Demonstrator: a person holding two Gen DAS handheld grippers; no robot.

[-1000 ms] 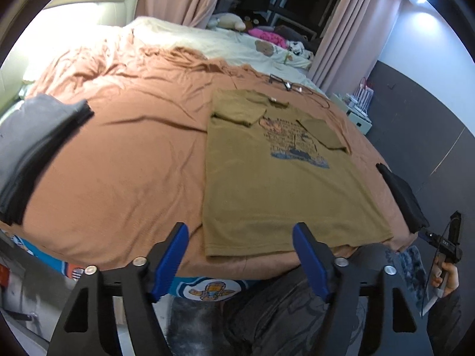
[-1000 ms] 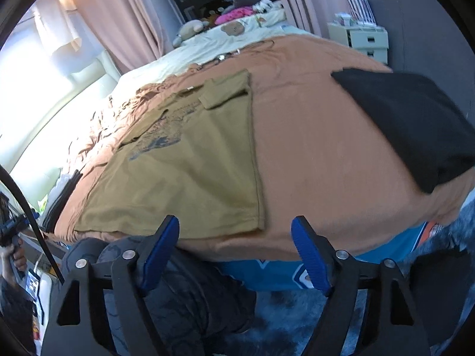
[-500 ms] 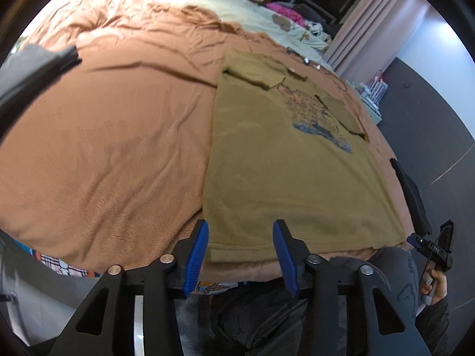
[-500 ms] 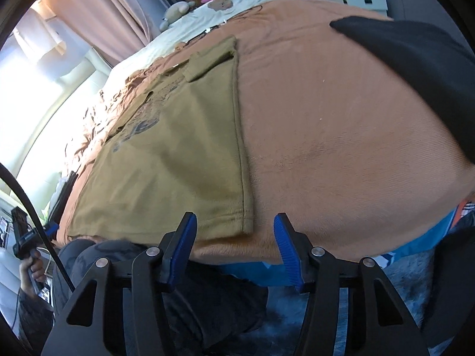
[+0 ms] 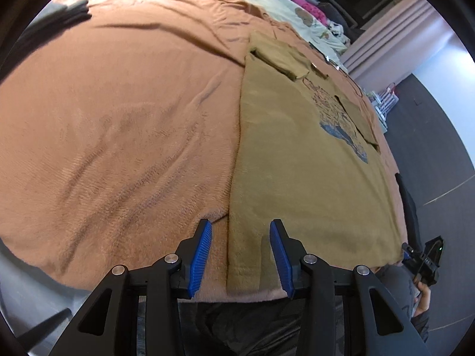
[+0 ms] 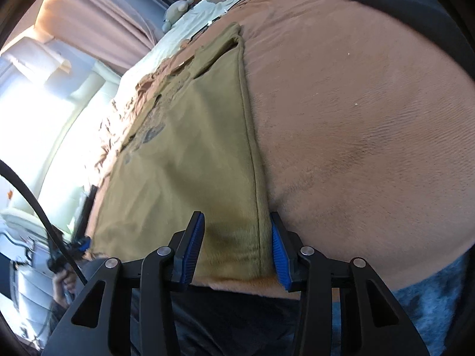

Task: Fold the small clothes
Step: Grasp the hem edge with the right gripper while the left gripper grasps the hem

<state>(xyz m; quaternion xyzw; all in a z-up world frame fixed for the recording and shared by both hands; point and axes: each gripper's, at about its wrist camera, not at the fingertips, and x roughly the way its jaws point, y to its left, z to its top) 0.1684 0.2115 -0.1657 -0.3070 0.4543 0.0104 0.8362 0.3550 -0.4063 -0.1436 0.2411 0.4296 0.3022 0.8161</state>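
At bed edge | left gripper – closing over T-shirt hem corner | right gripper – likewise, seemingly not yet pinching

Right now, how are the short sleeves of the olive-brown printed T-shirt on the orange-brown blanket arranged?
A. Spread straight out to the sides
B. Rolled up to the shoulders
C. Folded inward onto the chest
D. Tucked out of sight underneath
C: in the left wrist view both sleeves of the olive-brown printed T-shirt lie folded in over its front, flanking the print, on the orange-brown blanket.
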